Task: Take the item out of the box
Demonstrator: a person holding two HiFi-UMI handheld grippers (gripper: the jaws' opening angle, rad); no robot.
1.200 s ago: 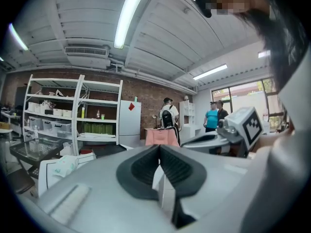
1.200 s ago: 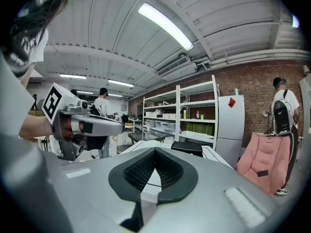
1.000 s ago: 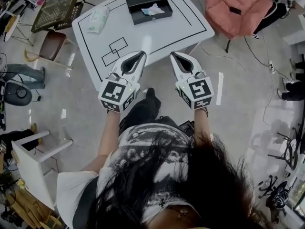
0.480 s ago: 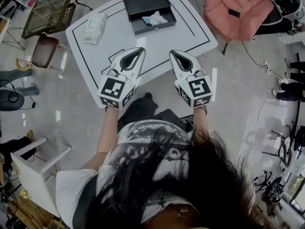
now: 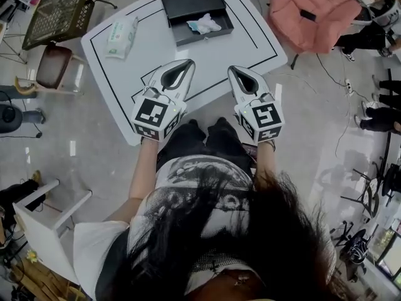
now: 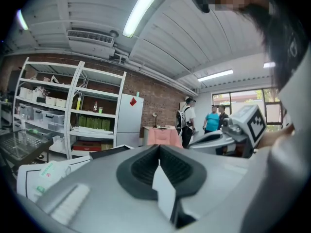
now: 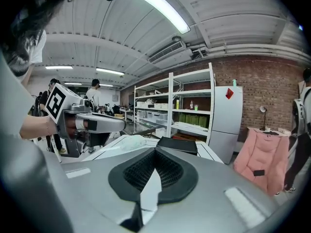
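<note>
A black box (image 5: 195, 12) lies open at the far side of the white table (image 5: 250, 33). Inside it rests a crumpled white and pale-blue item (image 5: 204, 24). My left gripper (image 5: 187, 64) hovers over the table's near edge, shut, with nothing in it. My right gripper (image 5: 232, 70) hangs beside it, also shut and empty. Both point toward the box and are well short of it. In the right gripper view the closed jaws (image 7: 155, 152) aim at the box (image 7: 177, 144). The left gripper view shows closed jaws (image 6: 159, 147) with the box's edge (image 6: 109, 152) beyond.
A pack of wipes (image 5: 120, 35) lies at the table's far left. Black lines and rectangles are marked on the tabletop. A pink chair (image 5: 310, 8) stands at the right, a brown stool (image 5: 53, 64) and a black mesh crate (image 5: 53, 8) at the left. People stand off to the right.
The table and box have drawn slightly nearer in the head view, and both grippers now sit over the table's near edge. Both stayed shut and empty.
</note>
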